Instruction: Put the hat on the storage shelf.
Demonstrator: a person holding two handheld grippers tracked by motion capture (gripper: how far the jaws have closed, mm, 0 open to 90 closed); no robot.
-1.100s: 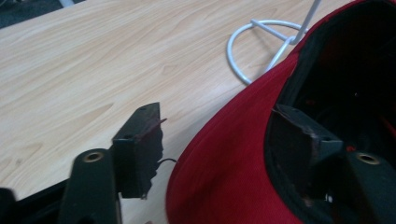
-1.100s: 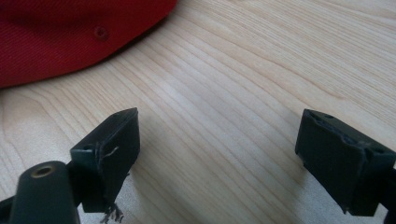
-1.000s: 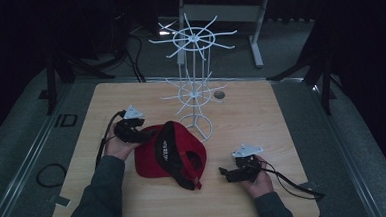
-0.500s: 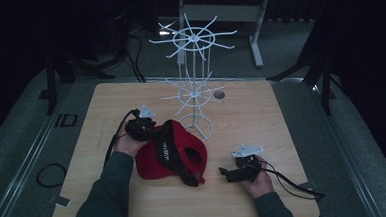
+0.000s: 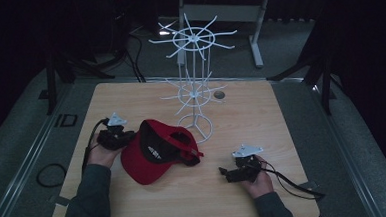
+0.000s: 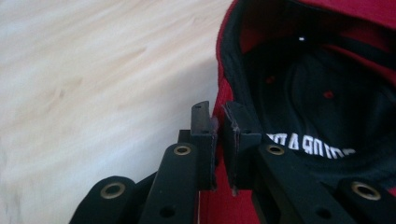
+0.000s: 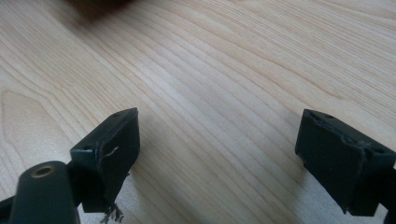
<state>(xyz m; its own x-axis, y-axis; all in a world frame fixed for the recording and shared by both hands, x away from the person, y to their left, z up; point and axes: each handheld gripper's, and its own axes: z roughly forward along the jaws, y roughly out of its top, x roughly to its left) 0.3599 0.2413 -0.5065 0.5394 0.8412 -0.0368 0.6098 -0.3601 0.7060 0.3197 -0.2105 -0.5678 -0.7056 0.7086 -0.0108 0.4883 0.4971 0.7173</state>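
One red cap (image 5: 156, 153) lay upside down on the tabletop (image 5: 261, 115) toward its left edge, with one white wire rack (image 5: 194, 88) standing behind it near the far edge. The left gripper (image 6: 217, 133) had just been closing — its jaws pinched the cap's rim between them. The right gripper (image 5: 223, 173) rested near the front right corner, jaws spread wide over bare wood — holding nothing, well apart from the cap.
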